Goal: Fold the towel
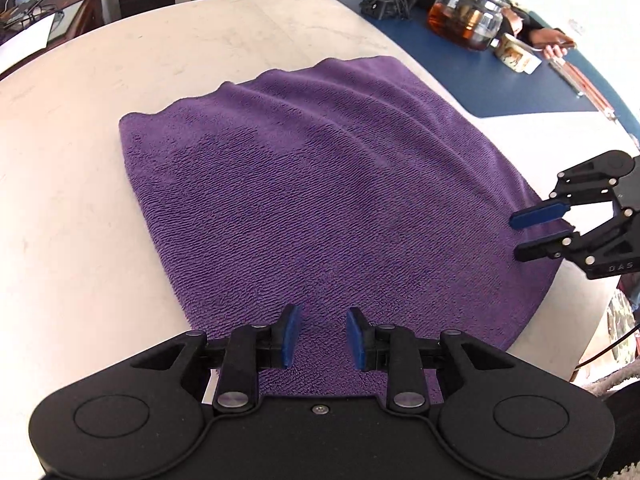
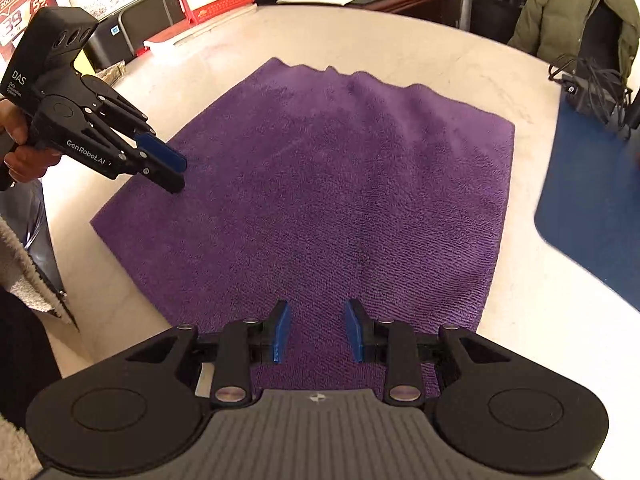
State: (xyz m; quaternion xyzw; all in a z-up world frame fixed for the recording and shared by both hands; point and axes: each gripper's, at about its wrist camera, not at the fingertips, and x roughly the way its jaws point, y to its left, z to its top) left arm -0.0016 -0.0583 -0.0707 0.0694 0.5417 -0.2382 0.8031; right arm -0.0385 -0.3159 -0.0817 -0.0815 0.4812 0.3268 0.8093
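Observation:
A purple towel (image 1: 320,184) lies spread on the white round table (image 1: 80,200), with its far edge rippled. My left gripper (image 1: 323,320) hovers over the towel's near edge, open, with nothing between its blue pads (image 1: 291,336). From the right wrist view the towel (image 2: 340,200) fills the middle. There my right gripper (image 2: 318,316) is open above the towel's near edge, and only cloth shows below the gap. The left gripper (image 2: 180,174) reaches in from the left over a towel corner, held by a hand. The right gripper (image 1: 516,238) shows at the towel's right edge.
A blue mat (image 1: 520,88) covers the table's far right, bearing a glass teapot (image 1: 466,20) of brown tea, a cup and black cables (image 2: 592,88). A person sits behind it with a phone. A green jacket (image 2: 576,12) hangs on a chair. Printers and boxes line the far side.

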